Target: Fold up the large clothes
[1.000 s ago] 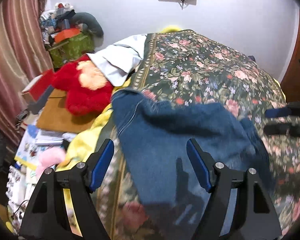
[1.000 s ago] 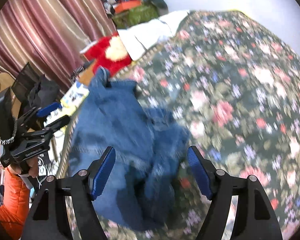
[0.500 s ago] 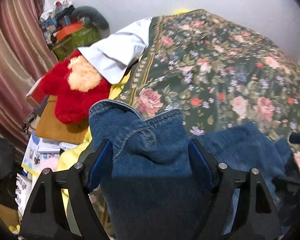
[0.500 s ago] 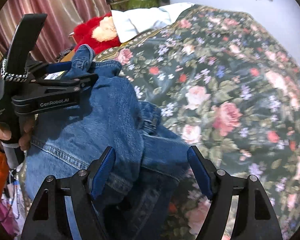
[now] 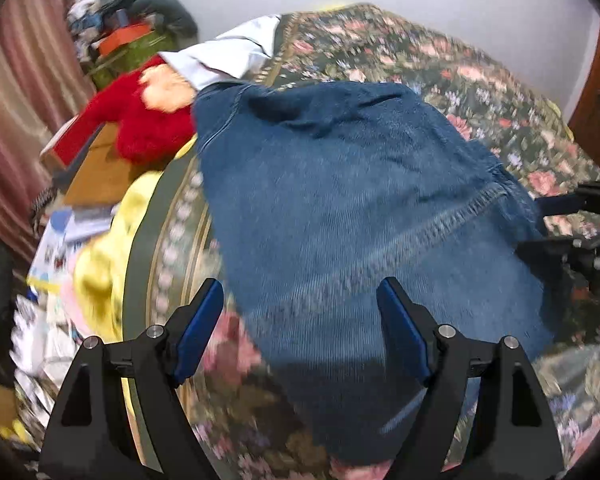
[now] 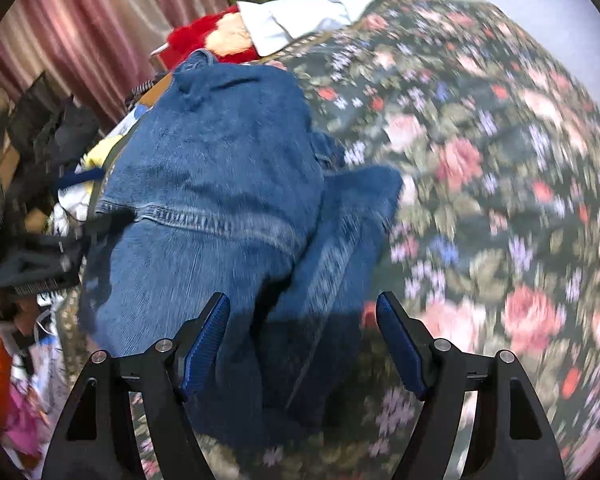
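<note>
A large blue denim garment [image 5: 360,184] lies spread on the floral bedspread [image 5: 480,80], near the bed's left edge. My left gripper [image 5: 298,286] hovers over its near part with the jaws wide apart; the pads touch no cloth. In the right wrist view the same denim [image 6: 220,160] shows a stitched seam across it and a folded flap at its right side. My right gripper [image 6: 303,298] hangs open above that flap, holding nothing. The right gripper [image 5: 572,216] also shows at the right edge of the left wrist view. The left gripper is a dark blur at the left of the right wrist view.
A red plush toy [image 5: 140,120] and a pale pillow [image 5: 224,56] lie at the bed's far left corner. A yellow sheet [image 5: 100,264], papers and boxes crowd the floor at the left, before a striped curtain [image 5: 16,80]. The bedspread [image 6: 480,140] stretches to the right.
Half a second ago the denim's edge stood bunched between the left jaws; now it lies flat on the bed and the left gripper has drawn back. The right gripper has sunk toward the cloth.
</note>
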Action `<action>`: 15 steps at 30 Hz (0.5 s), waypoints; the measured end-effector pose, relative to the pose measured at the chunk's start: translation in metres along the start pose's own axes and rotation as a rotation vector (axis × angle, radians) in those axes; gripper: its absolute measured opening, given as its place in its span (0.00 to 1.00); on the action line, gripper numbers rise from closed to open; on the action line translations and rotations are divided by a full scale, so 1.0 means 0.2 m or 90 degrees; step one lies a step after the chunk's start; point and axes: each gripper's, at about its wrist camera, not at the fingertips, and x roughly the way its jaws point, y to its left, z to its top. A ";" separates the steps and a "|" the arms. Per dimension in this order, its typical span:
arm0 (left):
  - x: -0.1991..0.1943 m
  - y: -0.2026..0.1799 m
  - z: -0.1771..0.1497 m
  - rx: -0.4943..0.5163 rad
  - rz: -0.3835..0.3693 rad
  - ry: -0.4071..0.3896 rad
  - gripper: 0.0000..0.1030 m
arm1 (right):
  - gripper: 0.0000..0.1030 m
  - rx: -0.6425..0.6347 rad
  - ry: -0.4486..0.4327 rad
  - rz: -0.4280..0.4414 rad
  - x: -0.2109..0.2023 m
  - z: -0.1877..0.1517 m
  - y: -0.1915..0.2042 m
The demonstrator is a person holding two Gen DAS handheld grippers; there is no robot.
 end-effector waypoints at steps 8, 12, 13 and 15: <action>-0.28 0.08 -0.08 -0.038 0.043 -0.026 0.78 | 0.71 0.036 -0.035 -0.032 -0.27 -0.14 0.00; -0.57 0.06 -0.03 -0.045 0.057 -0.111 0.78 | 0.71 0.038 -0.111 -0.027 -0.52 -0.16 0.08; -0.68 0.05 -0.01 -0.050 0.054 -0.145 0.78 | 0.71 0.036 -0.137 -0.024 -0.60 -0.16 0.10; -0.82 0.03 0.01 -0.055 0.048 -0.192 0.78 | 0.71 0.032 -0.192 -0.012 -0.76 -0.16 0.16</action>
